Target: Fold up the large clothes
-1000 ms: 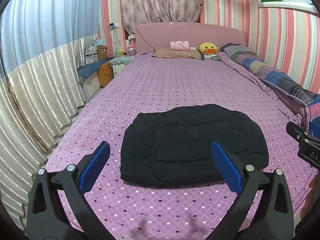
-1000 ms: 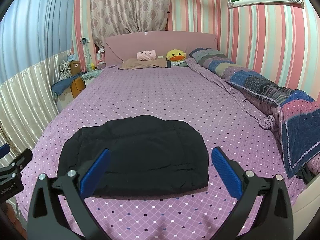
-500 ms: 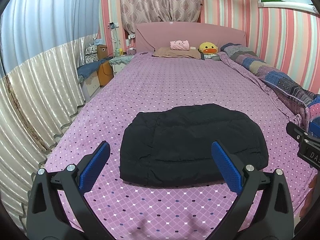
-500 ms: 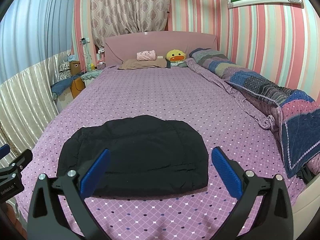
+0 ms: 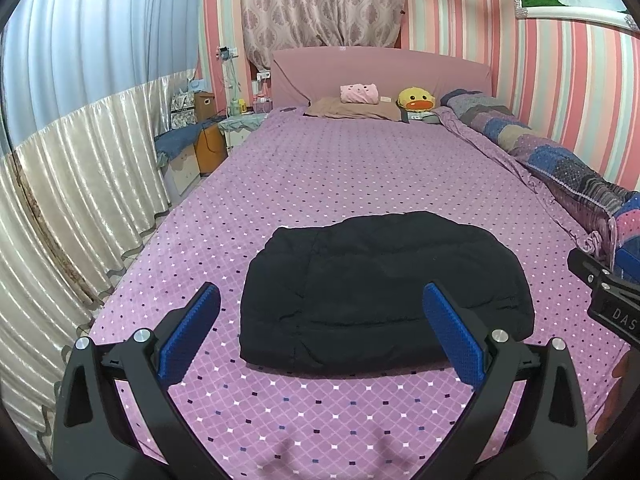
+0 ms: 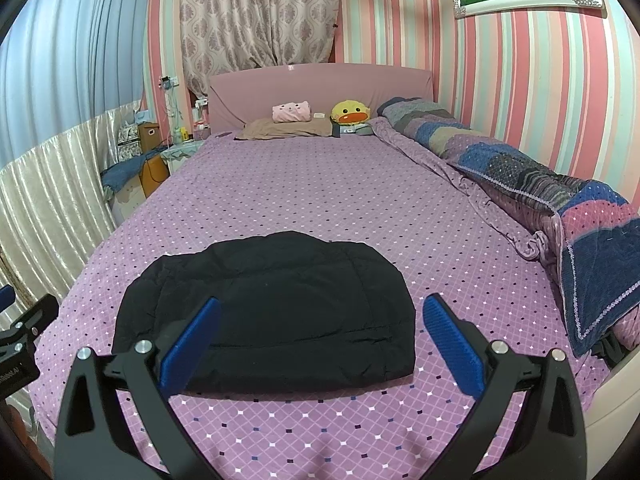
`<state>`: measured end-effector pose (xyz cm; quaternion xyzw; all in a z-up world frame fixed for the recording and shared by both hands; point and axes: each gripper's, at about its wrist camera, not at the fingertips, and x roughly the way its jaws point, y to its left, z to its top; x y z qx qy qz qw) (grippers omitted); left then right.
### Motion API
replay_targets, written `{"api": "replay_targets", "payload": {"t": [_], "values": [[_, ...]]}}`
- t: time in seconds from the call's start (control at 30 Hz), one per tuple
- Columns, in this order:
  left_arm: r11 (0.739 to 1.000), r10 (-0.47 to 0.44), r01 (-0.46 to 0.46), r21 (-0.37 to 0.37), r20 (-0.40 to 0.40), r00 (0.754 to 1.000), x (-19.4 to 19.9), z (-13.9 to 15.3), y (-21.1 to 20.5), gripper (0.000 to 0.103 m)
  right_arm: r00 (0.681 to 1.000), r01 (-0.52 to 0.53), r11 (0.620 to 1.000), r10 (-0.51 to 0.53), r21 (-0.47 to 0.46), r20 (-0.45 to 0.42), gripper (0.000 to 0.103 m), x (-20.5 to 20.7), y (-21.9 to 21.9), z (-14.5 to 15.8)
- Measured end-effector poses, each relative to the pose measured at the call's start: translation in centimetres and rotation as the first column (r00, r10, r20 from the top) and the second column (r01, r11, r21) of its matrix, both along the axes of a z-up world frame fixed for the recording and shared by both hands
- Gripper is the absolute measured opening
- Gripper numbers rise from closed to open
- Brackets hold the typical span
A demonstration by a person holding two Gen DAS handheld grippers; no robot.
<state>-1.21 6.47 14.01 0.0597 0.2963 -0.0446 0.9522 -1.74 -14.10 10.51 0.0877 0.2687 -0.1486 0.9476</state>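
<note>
A black padded garment (image 5: 380,288) lies folded into a thick, roughly rectangular bundle on the purple dotted bedspread (image 5: 340,168), near the foot edge of the bed and about midway between its two long sides. The bundle's long axis runs across the bed, side to side, parallel to the foot edge; its rounded far edge faces the pink headboard (image 5: 380,72). The left gripper (image 5: 318,326) hangs above the foot edge with its blue fingers (image 5: 188,334) spread wide and grasping nothing, clear of the cloth. The right gripper (image 6: 318,334) hangs likewise, fingers (image 6: 450,344) released and apart, nothing between them. A patchwork quilt (image 6: 540,184) is rolled along the right edge. A yellow duck toy (image 6: 350,112) and a pink pillow (image 6: 292,113) sit by the headboard.
</note>
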Motion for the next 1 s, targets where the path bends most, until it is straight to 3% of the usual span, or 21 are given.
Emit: {"api": "replay_targets", "payload": {"t": [1.0], "values": [[1.000,-0.001,0.001,-0.009,-0.036,0.999,0.42,-0.53,0.57,0.100,1.000,0.009,1.000,-0.009,-0.004,-0.003,0.101,-0.09,-0.56,-0.14]]}}
